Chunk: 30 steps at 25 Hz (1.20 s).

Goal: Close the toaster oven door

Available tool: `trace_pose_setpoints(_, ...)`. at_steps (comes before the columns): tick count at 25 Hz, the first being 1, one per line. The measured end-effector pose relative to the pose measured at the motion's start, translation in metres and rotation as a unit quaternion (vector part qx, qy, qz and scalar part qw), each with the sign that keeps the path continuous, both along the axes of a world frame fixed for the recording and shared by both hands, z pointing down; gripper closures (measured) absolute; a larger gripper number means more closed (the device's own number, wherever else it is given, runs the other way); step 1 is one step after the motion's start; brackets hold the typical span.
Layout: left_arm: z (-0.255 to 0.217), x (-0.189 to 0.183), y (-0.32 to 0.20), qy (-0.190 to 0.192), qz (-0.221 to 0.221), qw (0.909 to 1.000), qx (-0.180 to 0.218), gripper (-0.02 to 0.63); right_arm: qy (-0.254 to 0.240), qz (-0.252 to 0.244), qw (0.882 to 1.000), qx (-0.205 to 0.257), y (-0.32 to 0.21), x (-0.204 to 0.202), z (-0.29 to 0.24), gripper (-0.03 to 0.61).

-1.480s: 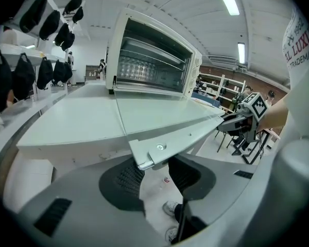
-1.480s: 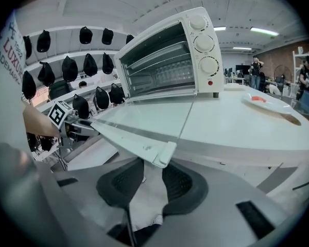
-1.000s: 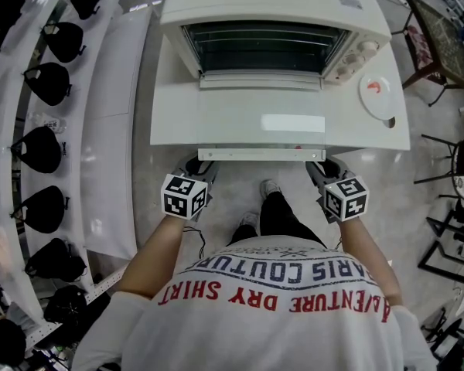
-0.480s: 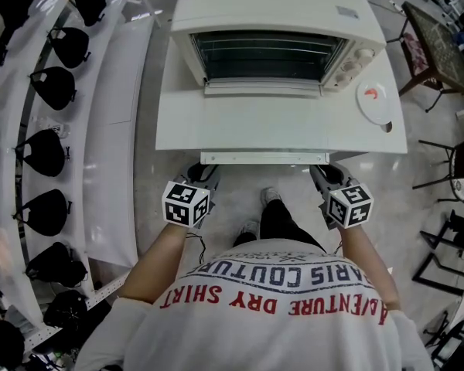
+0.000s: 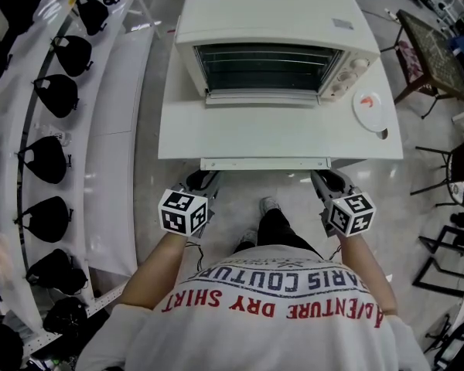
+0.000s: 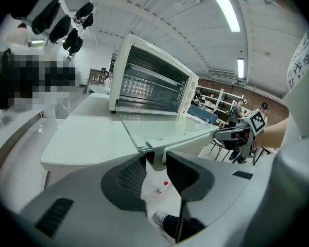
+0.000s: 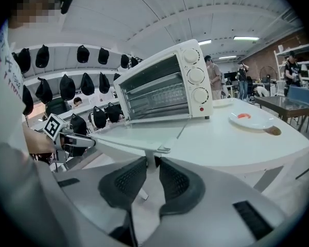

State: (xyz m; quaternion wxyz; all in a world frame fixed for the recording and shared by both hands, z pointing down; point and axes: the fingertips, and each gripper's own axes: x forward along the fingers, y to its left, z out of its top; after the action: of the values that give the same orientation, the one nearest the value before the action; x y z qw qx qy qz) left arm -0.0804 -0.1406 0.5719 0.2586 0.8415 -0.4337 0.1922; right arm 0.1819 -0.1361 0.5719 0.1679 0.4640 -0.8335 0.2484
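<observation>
Glass door [image 5: 264,130] of the toaster oven [image 5: 274,14] lies open over the table's [image 5: 182,134] front edge. The left gripper [image 5: 204,179] and right gripper [image 5: 325,179] each pinch an end of its handle [image 5: 264,163], and the right jaws have just been closing on it. Lift both ends evenly, following the hinge's arc.

Your left tongs [image 5: 204,178] and right tongs [image 5: 323,178] meet the two ends of the door handle [image 5: 264,163]. Beyond them the door [image 5: 263,130] lies open before the toaster oven [image 5: 271,22]. The plate [image 5: 369,110] sits on the table [image 5: 178,130] beyond the right tongs.
</observation>
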Motion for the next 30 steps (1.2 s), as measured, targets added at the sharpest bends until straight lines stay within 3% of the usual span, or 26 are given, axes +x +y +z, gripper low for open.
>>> trace_pose_setpoints(12, -0.038, -0.002, -0.005, 0.016, -0.009, 0.9997, 0.019, 0.474, -0.026, 0.022, 0.999, 0.039, -0.004, 0.001, -0.039, 0.497)
trace_pose_setpoints(16, -0.047, -0.001, -0.006, 0.006, -0.005, 0.9997, 0.023, 0.476, -0.021, 0.022, 0.999, 0.037, -0.005, 0.001, -0.047, 0.497)
trace_pose_setpoints(30, -0.085, -0.001, -0.019, 0.024, -0.016, 0.9985, 0.046, 0.476, -0.022, 0.021, 0.998, 0.063, -0.018, 0.001, -0.084, 0.492)
